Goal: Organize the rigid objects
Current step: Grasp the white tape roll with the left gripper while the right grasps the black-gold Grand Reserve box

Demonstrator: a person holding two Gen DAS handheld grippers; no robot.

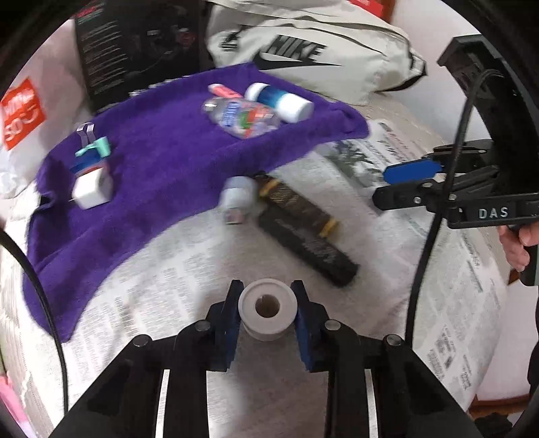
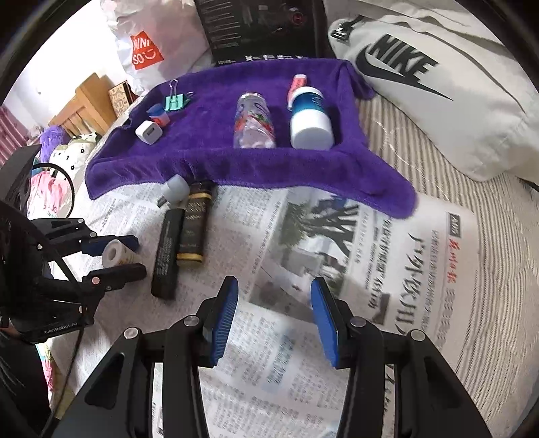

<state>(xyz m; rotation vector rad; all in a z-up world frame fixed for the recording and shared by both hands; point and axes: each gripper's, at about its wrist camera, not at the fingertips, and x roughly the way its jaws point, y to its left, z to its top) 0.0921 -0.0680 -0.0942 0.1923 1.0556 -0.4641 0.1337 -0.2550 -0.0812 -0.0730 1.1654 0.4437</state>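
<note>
My left gripper (image 1: 267,305) is shut on a white tape roll (image 1: 267,311) and holds it above the newspaper; it also shows in the right wrist view (image 2: 116,253). My right gripper (image 2: 273,320) is open and empty over the newspaper (image 2: 303,303). A purple towel (image 2: 215,158) carries a clear bottle (image 2: 252,121), a blue-and-white jar (image 2: 308,118), a white charger (image 2: 148,132), a teal binder clip (image 2: 175,101) and a pink tube (image 2: 296,86). Two dark flat boxes (image 2: 183,232) and a grey plug (image 2: 173,192) lie on the newspaper by the towel's edge.
A white Nike bag (image 2: 421,77) lies at the back right. A black box (image 2: 259,27) and a Miniso bag (image 2: 145,54) stand behind the towel. Striped bedding (image 2: 498,269) lies to the right of the newspaper.
</note>
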